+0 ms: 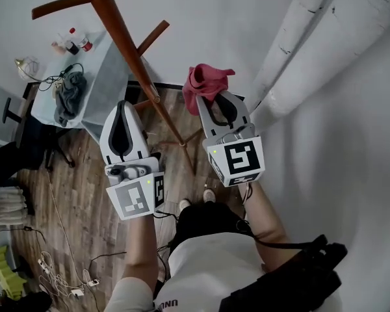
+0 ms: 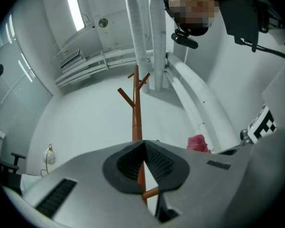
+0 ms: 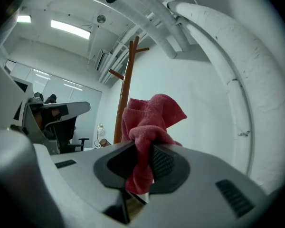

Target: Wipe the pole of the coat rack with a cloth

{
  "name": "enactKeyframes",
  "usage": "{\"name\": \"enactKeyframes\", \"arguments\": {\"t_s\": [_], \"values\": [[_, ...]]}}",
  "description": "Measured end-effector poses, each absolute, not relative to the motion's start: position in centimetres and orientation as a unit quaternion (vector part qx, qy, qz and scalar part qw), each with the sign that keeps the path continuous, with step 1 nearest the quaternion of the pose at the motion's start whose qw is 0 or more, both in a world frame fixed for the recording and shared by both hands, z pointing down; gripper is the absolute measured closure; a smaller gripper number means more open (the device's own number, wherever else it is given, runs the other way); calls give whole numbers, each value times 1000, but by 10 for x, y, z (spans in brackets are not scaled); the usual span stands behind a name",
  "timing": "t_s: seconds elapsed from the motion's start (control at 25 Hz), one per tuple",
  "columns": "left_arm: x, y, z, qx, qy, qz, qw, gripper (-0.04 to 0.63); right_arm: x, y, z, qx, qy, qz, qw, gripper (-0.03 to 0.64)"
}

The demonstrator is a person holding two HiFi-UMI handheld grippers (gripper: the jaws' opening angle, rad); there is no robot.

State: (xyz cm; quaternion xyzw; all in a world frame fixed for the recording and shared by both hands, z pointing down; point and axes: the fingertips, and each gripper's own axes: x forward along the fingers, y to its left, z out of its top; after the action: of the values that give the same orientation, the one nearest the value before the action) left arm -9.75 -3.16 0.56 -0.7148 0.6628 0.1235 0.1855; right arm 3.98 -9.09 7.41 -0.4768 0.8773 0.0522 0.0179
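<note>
The coat rack's brown wooden pole (image 1: 127, 44) slants from the top of the head view down to its feet on the wood floor. My right gripper (image 1: 216, 99) is shut on a bunched red cloth (image 1: 205, 80), held just right of the pole and apart from it. In the right gripper view the cloth (image 3: 149, 118) sticks up out of the right gripper (image 3: 145, 158), with the pole (image 3: 123, 99) behind it. My left gripper (image 1: 121, 106) hangs left of the pole, shut and empty. Past the left gripper (image 2: 143, 148) stand the pole (image 2: 136, 113) and the cloth (image 2: 197, 143).
A white-covered table (image 1: 107, 77) at the back left carries bottles (image 1: 78, 42), a cable and a grey garment (image 1: 68, 96). A black office chair (image 1: 26, 142) stands beside it. A thick white pipe (image 1: 305, 38) runs along the right wall. Cables (image 1: 71, 285) lie on the floor.
</note>
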Motion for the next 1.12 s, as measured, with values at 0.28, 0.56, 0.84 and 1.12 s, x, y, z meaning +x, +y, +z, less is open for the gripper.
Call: {"name": "enactKeyframes", "arguments": {"t_s": [0.28, 0.56, 0.84, 1.12], "values": [[-101, -54, 11, -728, 653, 108, 177, 581, 11, -112, 90, -466, 884, 27, 8, 543], [-103, -74, 33, -740, 646, 101, 160, 581, -11, -129, 117, -455, 890, 17, -15, 543], [-112, -82, 55, -747, 644, 93, 135, 581, -30, -142, 134, -449, 893, 5, -24, 543], [-113, -86, 75, -755, 639, 86, 119, 581, -37, -149, 148, -446, 894, 3, -36, 543]]}}
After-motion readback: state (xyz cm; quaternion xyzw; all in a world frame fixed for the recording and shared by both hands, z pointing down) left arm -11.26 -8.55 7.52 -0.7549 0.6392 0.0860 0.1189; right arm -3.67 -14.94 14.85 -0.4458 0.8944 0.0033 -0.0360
